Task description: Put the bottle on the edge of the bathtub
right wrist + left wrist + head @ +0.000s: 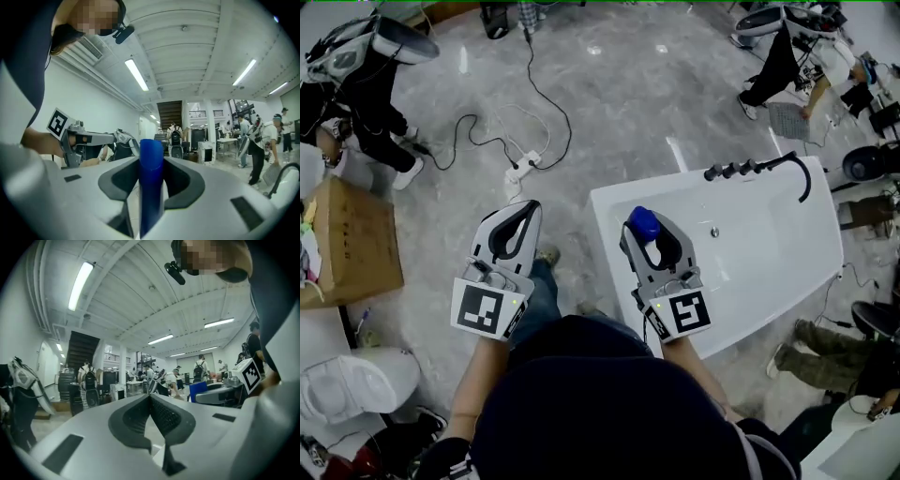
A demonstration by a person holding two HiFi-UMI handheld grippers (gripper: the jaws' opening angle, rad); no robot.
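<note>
The blue bottle [151, 178] is clamped between the jaws of the right gripper [652, 239], above the near left corner of the bathtub [614, 199], probably ready to be lowered onto the rim. Its long axis seems to run along the jaws, with the rounded end forward. The left gripper [517, 223] is closed and empty, over the floor [609, 94].

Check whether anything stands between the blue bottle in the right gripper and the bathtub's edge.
Nothing visible does. The right gripper holds the bottle above the bathtub, close to its left rim, and that rim looks bare. The black tap stands at the far end, well away from the bottle.
</note>
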